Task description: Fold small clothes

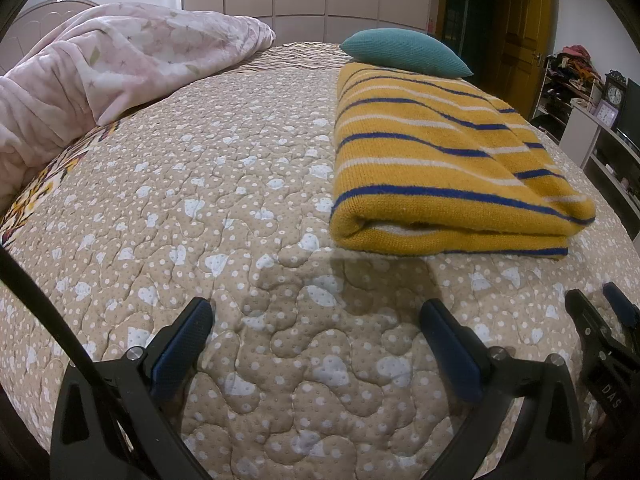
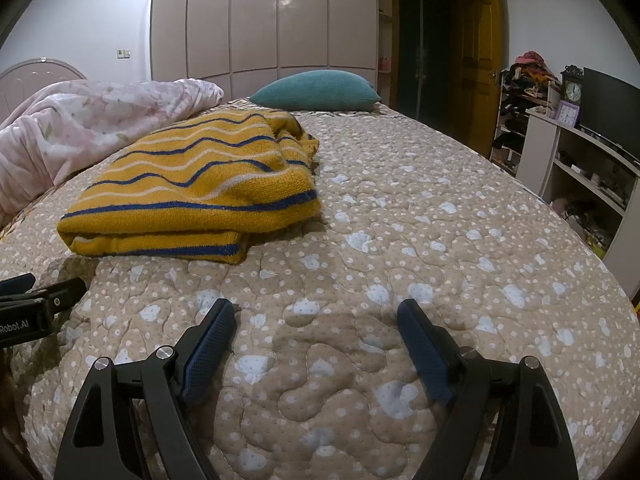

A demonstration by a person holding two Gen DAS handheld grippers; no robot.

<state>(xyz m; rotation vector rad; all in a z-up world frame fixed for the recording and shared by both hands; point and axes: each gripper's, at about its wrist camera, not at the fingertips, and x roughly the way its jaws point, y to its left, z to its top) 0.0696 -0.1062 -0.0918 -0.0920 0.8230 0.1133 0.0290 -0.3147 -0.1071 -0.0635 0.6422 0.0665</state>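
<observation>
A yellow knit sweater [image 1: 440, 156] with blue and white stripes lies folded into a thick rectangle on the quilted bed; in the right wrist view the sweater [image 2: 200, 188] sits ahead and to the left. My left gripper [image 1: 316, 308] is open just above the quilt, short of the sweater's near fold and left of it. My right gripper [image 2: 316, 308] is open too, over bare quilt to the sweater's right. Neither holds anything. Each gripper shows at the edge of the other's view: the right gripper [image 1: 600, 300], the left gripper [image 2: 40, 284].
A teal cushion [image 1: 404, 52] lies beyond the sweater. A pink floral duvet [image 1: 104, 64] is heaped at the left. The beige quilt [image 2: 440, 220] stretches right to the bed edge. Shelves with a clock [image 2: 572, 88] and a dark screen stand at the right; wardrobes and a wooden door behind.
</observation>
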